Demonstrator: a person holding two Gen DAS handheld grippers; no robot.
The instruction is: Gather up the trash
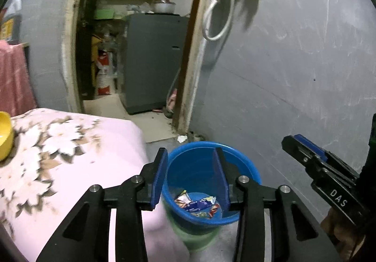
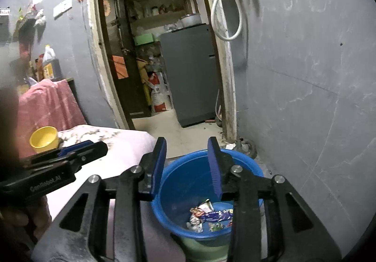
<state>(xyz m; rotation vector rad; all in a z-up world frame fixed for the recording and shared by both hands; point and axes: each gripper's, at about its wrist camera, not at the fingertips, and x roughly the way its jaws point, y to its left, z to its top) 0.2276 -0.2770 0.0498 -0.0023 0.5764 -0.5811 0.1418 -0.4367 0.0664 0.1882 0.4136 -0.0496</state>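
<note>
A blue bucket (image 1: 202, 168) stands on the floor beside a bed and holds several crumpled wrappers (image 1: 196, 204). It also shows in the right wrist view (image 2: 188, 182) with the wrappers (image 2: 209, 215) at its bottom. My left gripper (image 1: 191, 156) is open and empty above the bucket's mouth. My right gripper (image 2: 186, 147) is open and empty above the bucket too. The right gripper shows from the side in the left wrist view (image 1: 303, 147). The left gripper shows at the left of the right wrist view (image 2: 91, 148).
A bed with a pink floral cover (image 1: 70, 156) lies left of the bucket, with a yellow bowl (image 2: 44, 138) on it. A grey wall (image 1: 293, 62) is on the right. A doorway behind opens onto a grey fridge (image 2: 190, 71).
</note>
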